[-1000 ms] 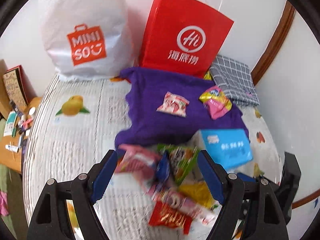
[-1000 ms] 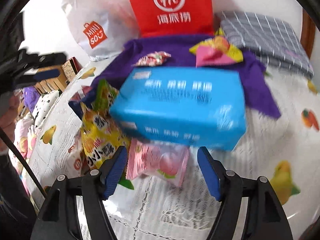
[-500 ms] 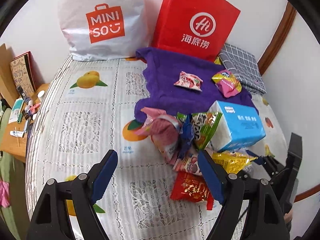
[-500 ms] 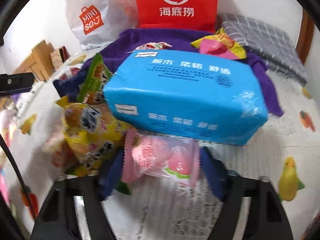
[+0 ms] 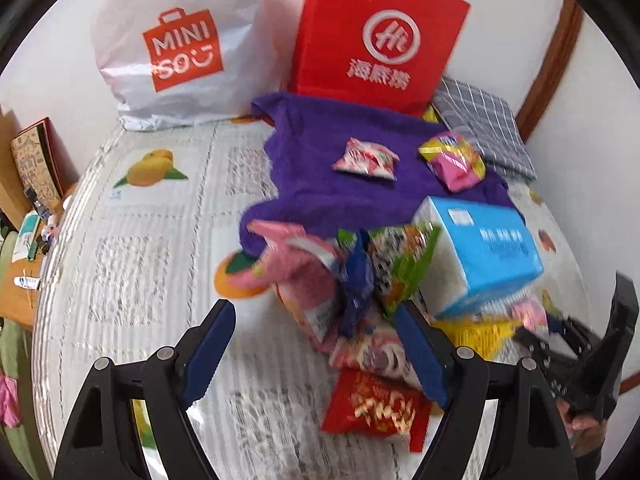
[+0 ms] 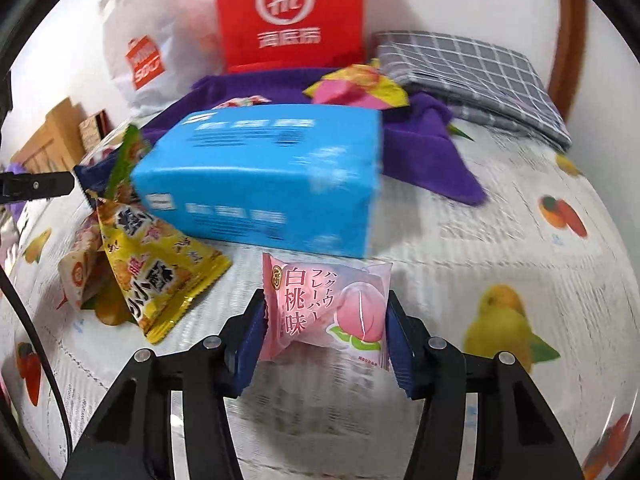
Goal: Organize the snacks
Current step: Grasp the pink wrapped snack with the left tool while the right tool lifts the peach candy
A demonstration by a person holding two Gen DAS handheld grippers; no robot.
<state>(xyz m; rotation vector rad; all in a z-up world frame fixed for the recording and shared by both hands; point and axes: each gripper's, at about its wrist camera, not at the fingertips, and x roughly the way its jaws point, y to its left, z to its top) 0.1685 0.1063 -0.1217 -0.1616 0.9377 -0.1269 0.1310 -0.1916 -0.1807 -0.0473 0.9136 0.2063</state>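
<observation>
My right gripper (image 6: 326, 342) is shut on a pink peach snack packet (image 6: 326, 308), held just above the bedspread in front of a blue tissue pack (image 6: 260, 184). A yellow snack bag (image 6: 156, 276) lies to its left. My left gripper (image 5: 316, 356) is open and empty, hovering near a pile of snacks: a pink bag (image 5: 304, 276), a green bag (image 5: 400, 264), a red packet (image 5: 376, 408). Two packets, a red-white one (image 5: 366, 159) and a yellow-pink one (image 5: 454, 160), lie on a purple towel (image 5: 320, 184). The right gripper's body (image 5: 576, 356) shows at the right of the left wrist view.
A white MINISO bag (image 5: 176, 48) and a red paper bag (image 5: 376, 40) stand against the back wall. A grey checked cloth (image 5: 484, 128) lies at the back right. A wooden side table (image 5: 24, 240) with small items is beyond the bed's left edge.
My right gripper has closed on the pink peach packet and lifted it slightly. My left gripper has shifted closer toward the snack pile, staying open.
</observation>
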